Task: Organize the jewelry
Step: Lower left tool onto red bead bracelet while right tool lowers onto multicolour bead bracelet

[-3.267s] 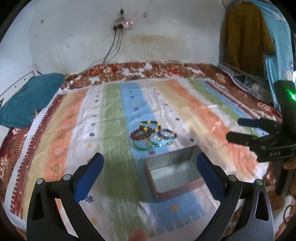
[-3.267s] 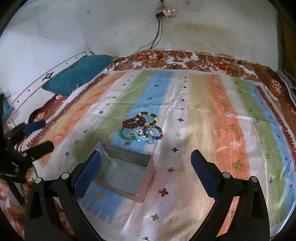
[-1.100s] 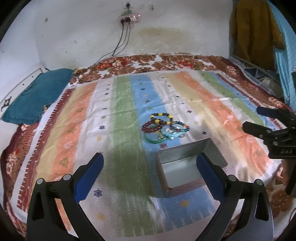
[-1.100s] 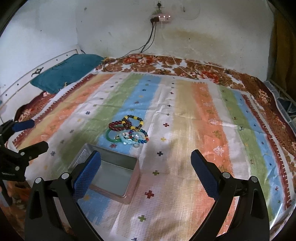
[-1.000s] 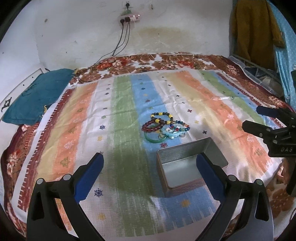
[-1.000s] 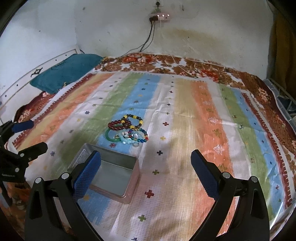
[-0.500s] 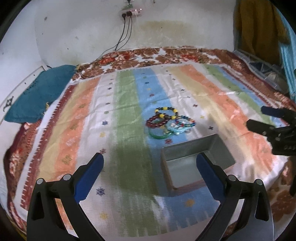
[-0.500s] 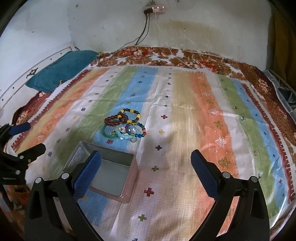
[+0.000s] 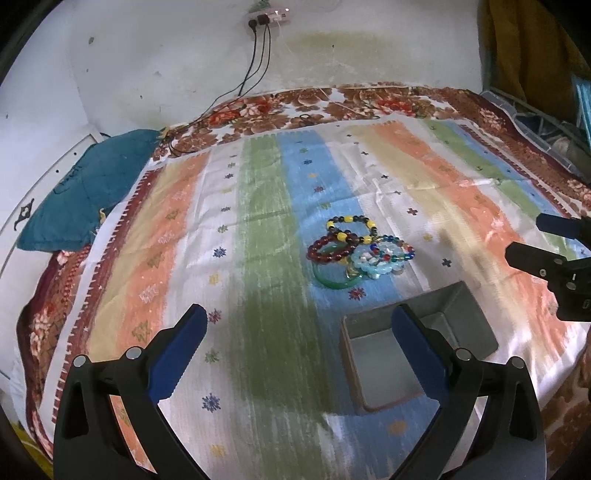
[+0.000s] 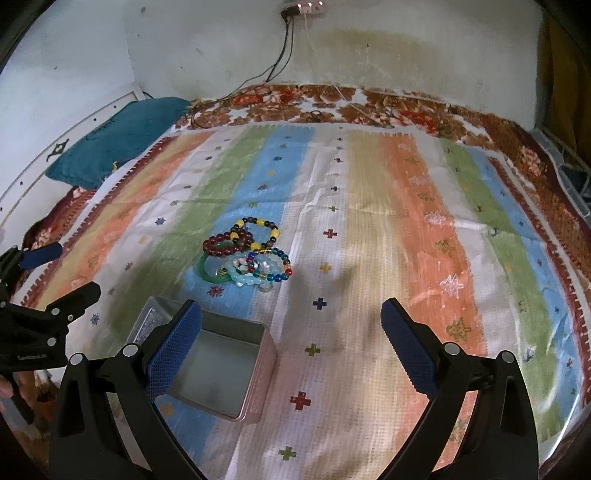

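A pile of bracelets [image 9: 360, 251] lies on the striped bedspread [image 9: 258, 221]: a yellow-and-black beaded one, a dark red beaded one, a green bangle, a pale blue one and a multicoloured beaded one. The pile also shows in the right wrist view [image 10: 247, 254]. An open, empty metal tin [image 9: 417, 343] stands just in front of the pile, and in the right wrist view [image 10: 210, 358] too. My left gripper [image 9: 295, 354] is open and empty, above the near bed, left of the tin. My right gripper [image 10: 291, 350] is open and empty, right of the tin.
A teal pillow [image 9: 88, 188] lies at the bed's far left. A power strip with cables [image 9: 264, 18] hangs on the white wall behind. Clothes [image 9: 524, 48] hang at the far right. The floral under-sheet [image 9: 351, 103] borders the spread.
Both grippers have risen and tilted slightly, so the tin and bracelets sit further right in the left view and lower left in the right view. Nothing on the bed has moved.
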### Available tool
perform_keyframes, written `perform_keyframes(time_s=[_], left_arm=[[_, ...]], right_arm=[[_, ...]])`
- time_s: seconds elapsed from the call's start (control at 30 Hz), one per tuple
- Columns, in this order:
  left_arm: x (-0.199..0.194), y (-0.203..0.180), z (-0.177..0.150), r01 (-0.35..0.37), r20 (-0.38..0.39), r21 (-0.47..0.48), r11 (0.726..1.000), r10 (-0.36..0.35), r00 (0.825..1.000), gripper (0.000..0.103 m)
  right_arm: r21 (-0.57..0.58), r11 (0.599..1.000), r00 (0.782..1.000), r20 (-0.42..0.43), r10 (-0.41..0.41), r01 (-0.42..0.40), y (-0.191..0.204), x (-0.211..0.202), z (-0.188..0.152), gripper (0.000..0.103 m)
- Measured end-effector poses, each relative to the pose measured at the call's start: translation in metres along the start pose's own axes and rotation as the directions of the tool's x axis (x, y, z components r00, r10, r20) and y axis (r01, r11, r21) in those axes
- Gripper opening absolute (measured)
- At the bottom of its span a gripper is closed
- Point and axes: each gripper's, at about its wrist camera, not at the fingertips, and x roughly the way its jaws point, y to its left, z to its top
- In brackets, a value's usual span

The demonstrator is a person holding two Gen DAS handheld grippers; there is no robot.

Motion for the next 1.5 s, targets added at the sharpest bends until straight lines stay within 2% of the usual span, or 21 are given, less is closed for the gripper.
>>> perform_keyframes(time_s=[0.27,0.37,0.47,0.8,1.07,1.23,1.5], left_arm=[[0.028,0.012,0.015,-0.008,-0.043,-0.036,0.999,0.007,0.999,0.098],[0.037,0.016,0.017,0.013,-0.062,-0.061,0.998,-0.017,0.998,0.098],[0.042,0.013,0.019,-0.004,-0.064,-0.045,0.999,0.002,0.998,0.098],[0.053,0.011,0.030,0.003,-0.066,-0.045,0.999,-0.006,0.998,0.098],[0.083,0.012,0.035,-0.002,-0.125,-0.055,0.999,-0.005,0.992,0.098],[0.095,0.011,0.039,-0.029,-0.138,-0.044,0.999,0.023,0.990,0.098],[0.113,0.010,0.042,-0.031,-0.169,-0.037,0.999,0.024,0.985,0.098]], right_arm=[[0.002,1.000,0.999,-0.035,-0.007,0.007,-0.002,0.022,0.011,0.099],[-0.003,1.000,0.999,-0.050,-0.002,0.002,-0.001,0.029,0.013,0.099],[0.001,1.000,0.998,-0.066,0.007,-0.007,-0.002,0.035,0.015,0.099],[0.014,1.000,0.995,-0.095,0.020,-0.018,-0.004,0.052,0.022,0.099],[0.004,1.000,0.993,-0.115,0.004,-0.004,-0.002,0.068,0.030,0.099],[0.009,1.000,0.990,-0.140,0.021,-0.020,-0.005,0.081,0.032,0.099],[0.039,0.998,0.985,-0.167,0.045,-0.039,-0.011,0.097,0.036,0.099]])
